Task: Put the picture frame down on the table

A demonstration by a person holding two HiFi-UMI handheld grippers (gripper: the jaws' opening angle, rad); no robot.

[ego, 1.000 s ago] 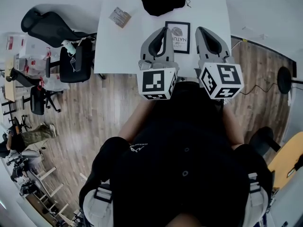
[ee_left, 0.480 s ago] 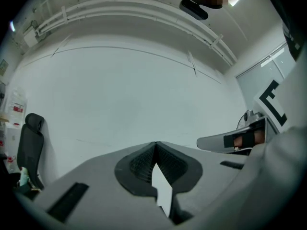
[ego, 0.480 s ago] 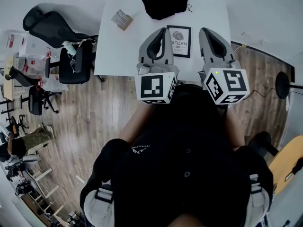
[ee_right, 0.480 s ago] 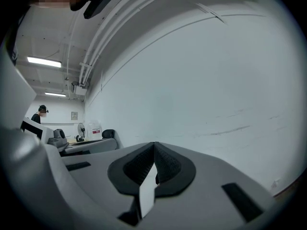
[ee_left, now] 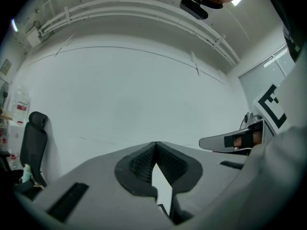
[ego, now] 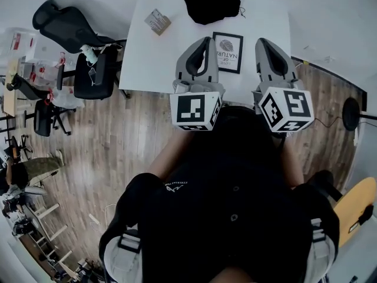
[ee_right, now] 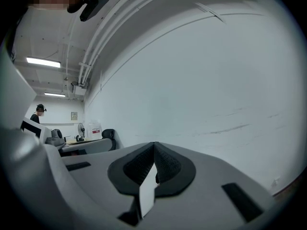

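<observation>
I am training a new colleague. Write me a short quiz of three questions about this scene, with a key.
1. True or false: the frame lies on the table, and neither gripper holds it.
2. What lies on the table beyond the frame? A. a black cloth B. a mug C. a laptop
3. Fill in: the jaws of the left gripper and the right gripper are both ____ (apart / together).

Key: 1 true; 2 A; 3 together.
</observation>
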